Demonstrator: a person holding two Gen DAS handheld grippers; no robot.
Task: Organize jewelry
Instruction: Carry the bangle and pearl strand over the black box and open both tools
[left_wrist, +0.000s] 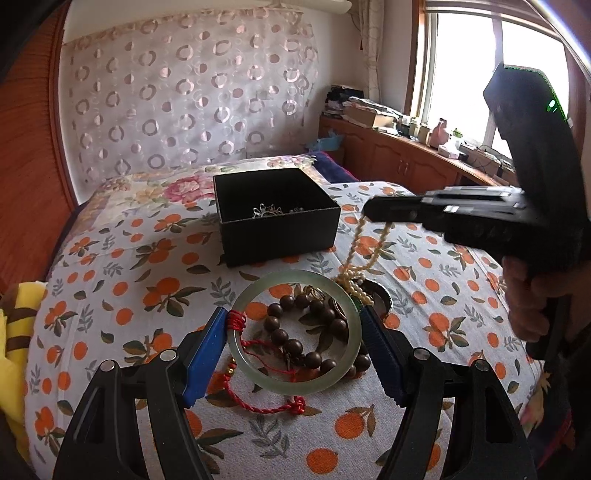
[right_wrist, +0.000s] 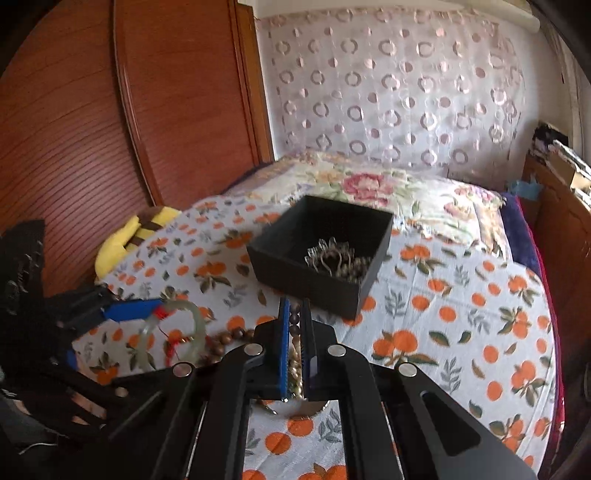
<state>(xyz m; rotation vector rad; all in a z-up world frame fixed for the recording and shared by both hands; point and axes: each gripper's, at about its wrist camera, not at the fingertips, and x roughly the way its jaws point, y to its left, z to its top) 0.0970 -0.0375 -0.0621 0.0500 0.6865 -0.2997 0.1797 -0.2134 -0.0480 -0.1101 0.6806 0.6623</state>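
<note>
Pearl necklace (left_wrist: 373, 254): light, limp, slippery strand, best pinched across several beads. The right gripper (right_wrist: 294, 325) is clenched on it, the rest trailing down to the pile on the bed (left_wrist: 461, 295). The left fingers (left_wrist: 216, 339) straddle the stiff, breakable jade bangle (left_wrist: 295, 332), seemingly touching its rim, near the box (left_wrist: 277, 229).

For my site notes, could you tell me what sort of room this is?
Most likely a home bedroom: the jewelry lies on a bed with a floral pillow, a wooden wardrobe stands beside it, and a curtain hangs behind.
</note>
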